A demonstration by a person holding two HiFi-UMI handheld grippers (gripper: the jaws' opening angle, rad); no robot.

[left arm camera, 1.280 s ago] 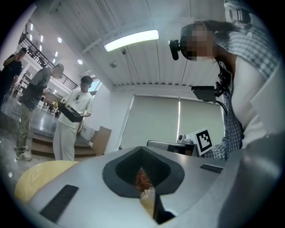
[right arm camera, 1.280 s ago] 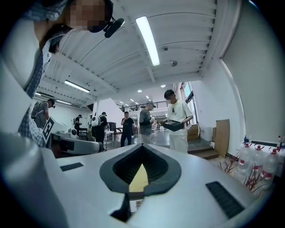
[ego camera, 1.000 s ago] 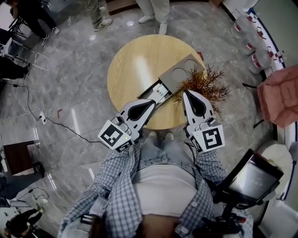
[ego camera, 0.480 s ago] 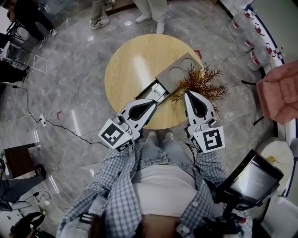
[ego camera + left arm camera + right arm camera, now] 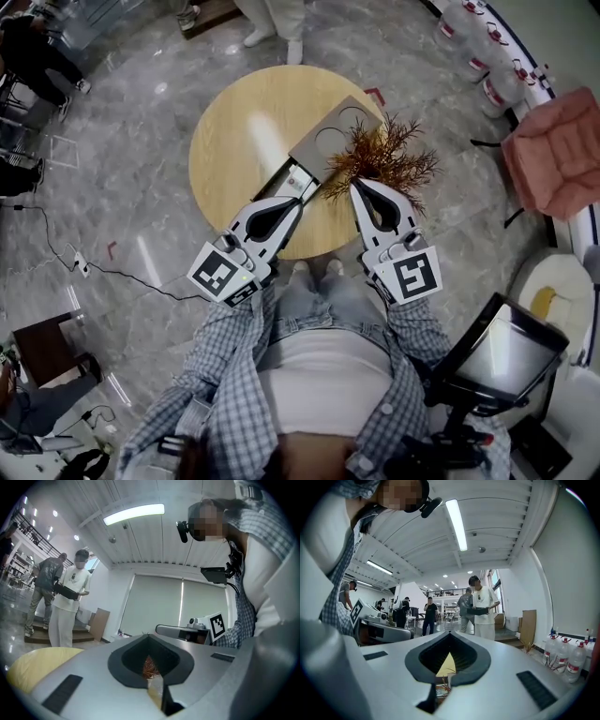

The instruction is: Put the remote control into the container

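Round table (image 5: 230,131): holds everything within the person's reach.
Grey container (image 5: 323,141): angled toward the person, dried plant (image 5: 384,161) beside it.
Left gripper (image 5: 296,202), right gripper (image 5: 357,186): jaws pressed together and empty, poised at the table's near edge.
Remote control (image 5: 298,179): at the container's near end, apparently in its tray, likely already placed.

Your left tool (image 5: 292,204) and right tool (image 5: 357,186) are held out in front of you, side by side, tips angled toward each other. Both have their jaws pressed together, empty. Your arms (image 5: 234,375) are bent.
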